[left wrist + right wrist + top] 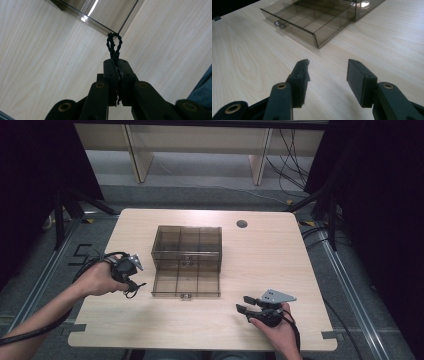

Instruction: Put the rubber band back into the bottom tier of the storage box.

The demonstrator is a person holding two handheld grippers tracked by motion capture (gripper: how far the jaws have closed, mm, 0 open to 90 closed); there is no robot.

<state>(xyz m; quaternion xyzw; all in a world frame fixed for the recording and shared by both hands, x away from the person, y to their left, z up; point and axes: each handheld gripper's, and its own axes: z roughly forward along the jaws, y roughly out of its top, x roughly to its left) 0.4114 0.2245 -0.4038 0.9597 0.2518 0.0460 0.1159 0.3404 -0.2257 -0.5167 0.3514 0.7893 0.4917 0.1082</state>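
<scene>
Pale wood-grain bench (280, 265), dark curtains either side. Smoky clear plastic box (187, 247) sits mid-bench w/ its divided drawer (186, 282) pulled out. Twisted black cord loop (114, 46) is pinched in left gripper (131, 266), beside drawer. Right gripper (246, 304) is spread, empty, near bench front. Prob. next: cord to be lowered into a compartment, released.

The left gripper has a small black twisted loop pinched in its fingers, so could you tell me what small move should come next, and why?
Probably carry the left gripper rightward over the pulled-out drawer and open. Its fingers are shut on the black twisted loop, the drawer's compartments look bare, and the right gripper waits open, apart from the box.
</scene>
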